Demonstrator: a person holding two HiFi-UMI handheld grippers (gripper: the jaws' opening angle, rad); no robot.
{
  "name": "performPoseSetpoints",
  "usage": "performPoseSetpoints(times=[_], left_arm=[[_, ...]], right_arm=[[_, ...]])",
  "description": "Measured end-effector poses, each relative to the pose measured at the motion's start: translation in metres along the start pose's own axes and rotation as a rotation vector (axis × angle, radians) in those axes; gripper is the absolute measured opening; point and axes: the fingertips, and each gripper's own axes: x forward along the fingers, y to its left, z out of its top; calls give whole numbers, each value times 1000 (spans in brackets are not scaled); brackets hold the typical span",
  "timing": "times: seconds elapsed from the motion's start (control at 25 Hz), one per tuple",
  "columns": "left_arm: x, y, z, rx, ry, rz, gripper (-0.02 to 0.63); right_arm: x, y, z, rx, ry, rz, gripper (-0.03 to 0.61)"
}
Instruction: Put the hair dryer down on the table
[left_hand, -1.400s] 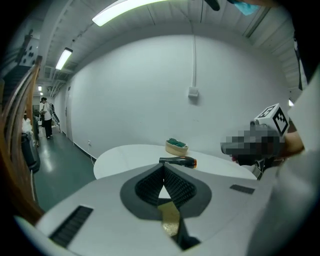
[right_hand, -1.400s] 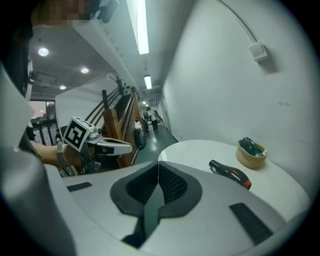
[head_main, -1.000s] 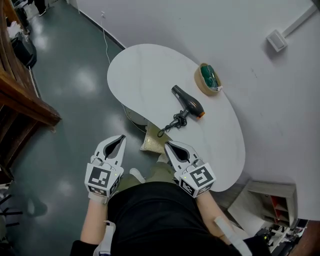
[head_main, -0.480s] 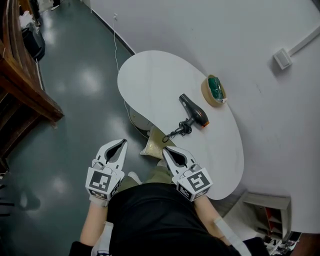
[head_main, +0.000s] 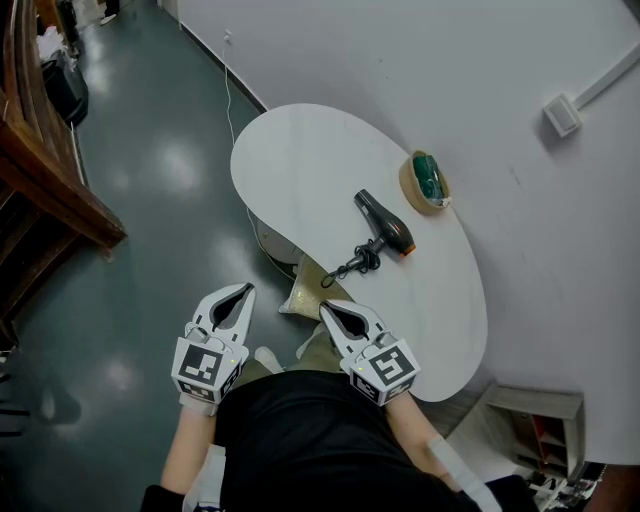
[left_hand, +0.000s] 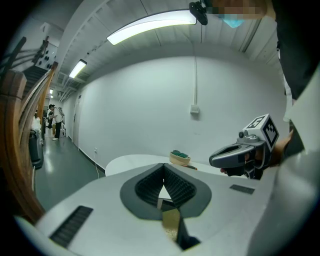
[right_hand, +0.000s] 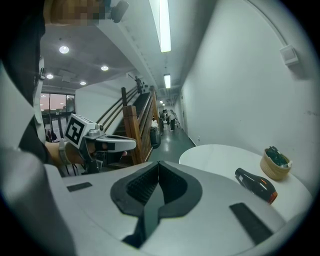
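Hair dryer (head_main: 383, 222) flat on side near far edge of surface (head_main: 300, 160), cord (head_main: 352, 264) bunched toward near edge; stable, needing no support. Left gripper (head_main: 240, 292), right gripper (head_main: 327, 308) just short of near edge; jaws pressed together, empty; task apparently complete.

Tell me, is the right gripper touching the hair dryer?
Apart. The head view shows the right gripper near the person's body, its jaws short of the cord of the hair dryer, which lies farther up the table.
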Motion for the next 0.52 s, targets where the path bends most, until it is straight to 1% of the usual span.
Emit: performPoseSetpoints(times=[0.52], left_arm=[[5, -16, -11, -17, 37, -1, 11]], right_arm=[[-19, -15, -11, 58, -13, -14, 15]])
